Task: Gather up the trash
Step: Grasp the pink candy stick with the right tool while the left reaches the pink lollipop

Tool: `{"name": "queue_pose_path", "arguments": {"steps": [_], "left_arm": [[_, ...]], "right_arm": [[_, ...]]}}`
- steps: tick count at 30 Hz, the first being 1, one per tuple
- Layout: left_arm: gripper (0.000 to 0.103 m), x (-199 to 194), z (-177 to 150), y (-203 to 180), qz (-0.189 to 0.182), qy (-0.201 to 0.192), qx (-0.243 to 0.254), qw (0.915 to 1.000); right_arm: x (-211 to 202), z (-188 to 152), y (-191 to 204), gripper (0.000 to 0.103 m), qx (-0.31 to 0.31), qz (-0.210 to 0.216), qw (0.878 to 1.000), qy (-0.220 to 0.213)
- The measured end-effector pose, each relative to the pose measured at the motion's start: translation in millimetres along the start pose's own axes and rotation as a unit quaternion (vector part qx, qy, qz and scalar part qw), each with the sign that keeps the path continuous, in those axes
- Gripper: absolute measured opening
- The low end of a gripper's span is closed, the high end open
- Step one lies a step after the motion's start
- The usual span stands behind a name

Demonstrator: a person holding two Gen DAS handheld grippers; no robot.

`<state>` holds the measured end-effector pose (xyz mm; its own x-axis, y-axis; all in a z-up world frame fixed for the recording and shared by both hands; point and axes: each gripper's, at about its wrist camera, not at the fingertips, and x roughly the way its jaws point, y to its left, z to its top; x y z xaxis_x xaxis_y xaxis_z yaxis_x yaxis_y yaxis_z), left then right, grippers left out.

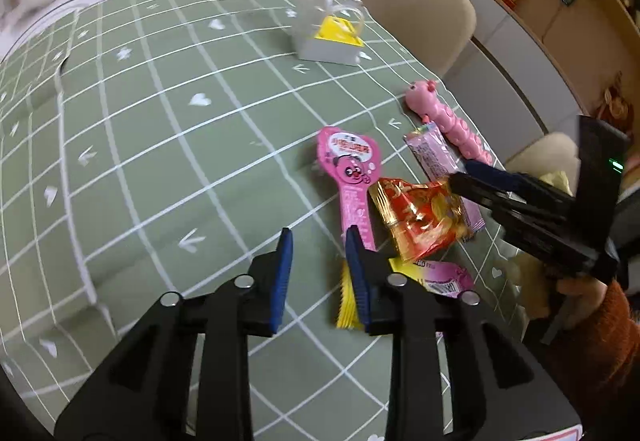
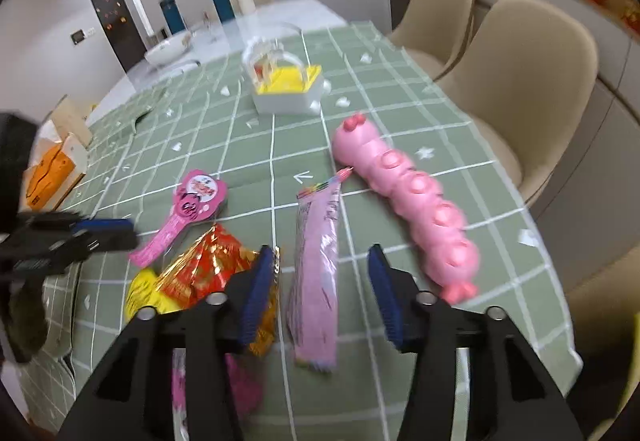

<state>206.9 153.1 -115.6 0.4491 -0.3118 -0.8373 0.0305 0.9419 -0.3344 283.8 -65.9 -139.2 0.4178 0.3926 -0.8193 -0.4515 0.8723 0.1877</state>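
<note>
Wrappers lie clustered on green tablecloth (image 2: 400,89). Right gripper (image 2: 316,289), fingers wide, straddles pink wrapper (image 2: 316,261) at 12 o'clock, poised for pickup; left gripper (image 1: 318,269) open, empty.

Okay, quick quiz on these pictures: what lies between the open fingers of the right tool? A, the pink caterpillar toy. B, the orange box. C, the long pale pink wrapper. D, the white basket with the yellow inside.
C: in the right wrist view the long pale pink wrapper lies between the spread fingers of the right tool, with the pink caterpillar toy off to its right.
</note>
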Motion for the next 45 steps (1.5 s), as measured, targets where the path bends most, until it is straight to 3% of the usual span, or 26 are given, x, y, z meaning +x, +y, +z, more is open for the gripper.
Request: {"name": "queue_pose_path", "arguments": {"steps": [1, 4, 14, 24, 27, 32, 39, 40, 41, 42, 44, 45], "left_arm": [[0.028, -3, -2, 2, 0.001, -0.003, -0.007, 1.0000], [0.032, -12, -5, 8, 0.004, -0.011, -0.020, 0.9997], [0.048, -9, 4, -4, -0.027, -0.028, -0.007, 0.9992], [0.049, 37, 49, -31, 0.038, -0.019, 0.023, 0.9988], [0.049, 46, 56, -36, 0.053, -0.017, 0.032, 0.9979], [0.049, 39, 55, -39, 0.041, -0.023, 0.039, 0.9981], [0.049, 21, 41, -27, 0.032, -0.031, 0.017, 0.9988], [0.049, 19, 38, -26, 0.032, -0.030, 0.016, 0.9989], [0.049, 18, 37, -23, 0.032, -0.030, 0.013, 0.9989], [0.049, 17, 35, -22, 0.033, -0.030, 0.011, 0.9990], [0.049, 15, 33, -20, 0.030, -0.030, 0.007, 0.9991], [0.049, 15, 34, -19, 0.029, -0.030, 0.007, 0.9991]], "right_arm": [[5, 2, 2, 0.043, -0.003, 0.002, 1.000, 0.006], [11, 2, 5, 0.025, -0.008, 0.007, 1.000, 0.022], [-54, -28, -19, 0.014, 0.060, 0.017, 0.998, -0.026], [-84, -60, -28, 0.017, 0.096, 0.014, 0.994, -0.040], [-87, -66, -30, 0.038, 0.094, 0.013, 0.995, -0.043], [-88, -68, -31, 0.039, 0.081, 0.002, 0.996, -0.037], [-57, -58, -32, 0.039, 0.073, -0.013, 0.997, -0.010], [-51, -57, -32, 0.036, 0.072, -0.016, 0.997, -0.002], [-45, -56, -33, 0.025, 0.072, -0.019, 0.997, 0.008], [-41, -55, -34, 0.023, 0.077, -0.011, 0.997, 0.016], [-45, -55, -34, 0.012, 0.082, -0.003, 0.997, 0.012], [-52, -55, -32, 0.011, 0.074, -0.011, 0.997, 0.004]]}}
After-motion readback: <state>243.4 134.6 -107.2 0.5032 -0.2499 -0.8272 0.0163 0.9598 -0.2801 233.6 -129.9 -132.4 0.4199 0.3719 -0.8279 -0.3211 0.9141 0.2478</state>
